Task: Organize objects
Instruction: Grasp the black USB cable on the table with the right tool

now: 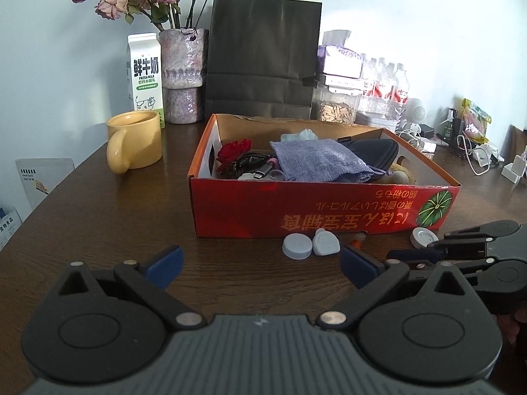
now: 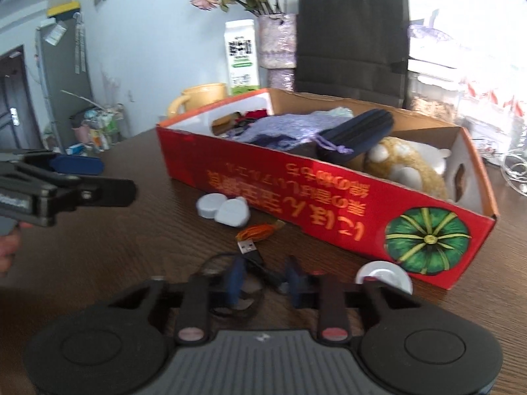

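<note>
Right wrist view blurs a thin black USB cable [image 2: 253, 256] between the half-closed right tongs [image 2: 265, 279]; left tongs [image 1: 260, 268] gape before a red cardboard box [image 1: 322, 210].

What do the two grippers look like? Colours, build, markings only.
Both match: the left gripper and right gripper have a ribbed grey body with a small white logo, two round black discs, black linkage arms on silver pivot pins, and blue finger pads. No cables or sleeves show.
</note>
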Demonstrator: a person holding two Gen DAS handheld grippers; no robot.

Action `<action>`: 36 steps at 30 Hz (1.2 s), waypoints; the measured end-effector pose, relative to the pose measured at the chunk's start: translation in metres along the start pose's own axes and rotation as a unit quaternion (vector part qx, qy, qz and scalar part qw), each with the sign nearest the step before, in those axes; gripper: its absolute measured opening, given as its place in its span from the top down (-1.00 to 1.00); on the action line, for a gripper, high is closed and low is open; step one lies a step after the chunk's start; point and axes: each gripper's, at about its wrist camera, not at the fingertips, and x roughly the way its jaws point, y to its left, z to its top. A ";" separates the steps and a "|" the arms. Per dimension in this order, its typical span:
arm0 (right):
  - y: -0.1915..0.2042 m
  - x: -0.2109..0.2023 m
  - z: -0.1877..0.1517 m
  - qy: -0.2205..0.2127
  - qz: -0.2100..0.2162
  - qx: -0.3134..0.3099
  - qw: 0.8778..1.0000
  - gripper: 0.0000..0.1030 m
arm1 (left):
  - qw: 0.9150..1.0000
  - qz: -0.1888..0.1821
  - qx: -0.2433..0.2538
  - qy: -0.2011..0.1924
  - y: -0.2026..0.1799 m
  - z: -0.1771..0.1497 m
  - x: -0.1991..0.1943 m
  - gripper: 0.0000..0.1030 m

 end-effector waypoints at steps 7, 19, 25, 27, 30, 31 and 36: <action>0.007 -0.010 -0.006 -0.023 -0.011 -0.006 1.000 0.79 | 1.000 0.002 0.003 0.004 -0.004 -0.001 0.002 -1.00; -0.007 -0.056 -0.018 -0.094 -0.041 0.038 0.994 0.92 | 1.000 -0.004 0.018 0.020 -0.019 -0.005 0.013 -1.00; -0.016 -0.069 -0.024 -0.116 -0.057 0.060 0.990 0.92 | 0.998 -0.030 0.050 0.038 -0.043 -0.012 0.024 -1.00; -0.017 -0.072 -0.026 -0.120 -0.058 0.063 0.989 0.92 | 0.996 -0.038 0.062 0.041 -0.052 -0.014 0.028 -1.00; -0.017 -0.074 -0.027 -0.126 -0.060 0.064 0.988 0.92 | 0.995 -0.052 0.077 0.044 -0.064 -0.017 0.033 -0.96; -0.018 -0.075 -0.027 -0.127 -0.059 0.065 0.988 0.92 | 0.994 -0.058 0.082 0.046 -0.068 -0.018 0.035 -0.82; -0.017 -0.075 -0.028 -0.127 -0.058 0.064 0.988 0.92 | 0.991 -0.096 0.078 0.055 -0.076 -0.023 0.040 0.32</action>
